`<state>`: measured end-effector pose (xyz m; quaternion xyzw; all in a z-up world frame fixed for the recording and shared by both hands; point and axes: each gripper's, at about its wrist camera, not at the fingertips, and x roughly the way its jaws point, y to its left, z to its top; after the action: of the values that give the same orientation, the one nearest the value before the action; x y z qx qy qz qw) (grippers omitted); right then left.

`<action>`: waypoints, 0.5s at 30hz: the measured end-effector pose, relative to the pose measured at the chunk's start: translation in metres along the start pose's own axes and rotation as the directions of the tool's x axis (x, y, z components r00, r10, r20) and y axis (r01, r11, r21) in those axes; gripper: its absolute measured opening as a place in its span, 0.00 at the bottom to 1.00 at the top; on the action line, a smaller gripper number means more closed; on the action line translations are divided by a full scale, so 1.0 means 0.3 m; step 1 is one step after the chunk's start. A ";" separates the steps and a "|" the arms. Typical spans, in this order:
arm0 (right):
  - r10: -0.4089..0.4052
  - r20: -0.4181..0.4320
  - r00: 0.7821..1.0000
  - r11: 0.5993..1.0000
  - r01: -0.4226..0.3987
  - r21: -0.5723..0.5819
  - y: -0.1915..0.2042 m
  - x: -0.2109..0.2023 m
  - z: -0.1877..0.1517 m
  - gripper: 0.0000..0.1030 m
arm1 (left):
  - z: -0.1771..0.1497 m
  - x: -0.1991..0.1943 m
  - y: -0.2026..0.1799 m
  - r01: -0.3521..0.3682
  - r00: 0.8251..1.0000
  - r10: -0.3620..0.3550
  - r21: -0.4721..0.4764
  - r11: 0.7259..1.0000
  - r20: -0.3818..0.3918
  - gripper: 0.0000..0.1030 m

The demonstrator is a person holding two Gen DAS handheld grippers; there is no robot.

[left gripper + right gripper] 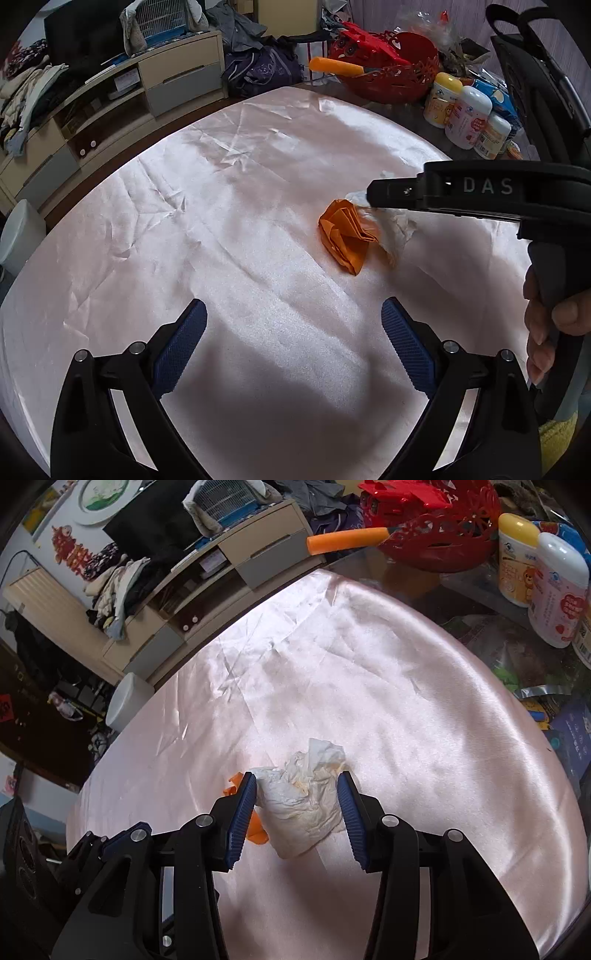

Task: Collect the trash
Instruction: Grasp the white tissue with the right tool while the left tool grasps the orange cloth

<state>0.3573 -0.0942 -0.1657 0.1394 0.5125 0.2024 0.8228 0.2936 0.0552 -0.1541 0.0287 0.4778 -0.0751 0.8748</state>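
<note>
Clearly light, soft and crushable, the crumpled white tissue (303, 805) lies between the right gripper (297, 812)'s half-apart pads, unpinched, orange paper (345, 236) just beside; mid-wad suits gripping. Left gripper (293, 347) gapes empty.

Left claw (293, 345) tilted downward, jaws spread wide, nothing between them. Right claw (297, 818) also angled down, jaws partway apart, pads not pressing. Right hand (550, 328) wraps its handle.
</note>
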 end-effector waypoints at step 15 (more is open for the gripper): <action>-0.125 0.082 0.989 0.991 0.128 -0.039 -0.140 -0.149 -0.002 0.06 | 0.123 0.120 -0.073 0.040 0.999 -0.040 -0.018 0.999 0.005 0.80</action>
<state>0.3472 -0.1523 -0.1492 0.0963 0.4824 0.1555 0.8566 0.3399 0.0252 -0.1639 0.0108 0.4771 -0.0883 0.8743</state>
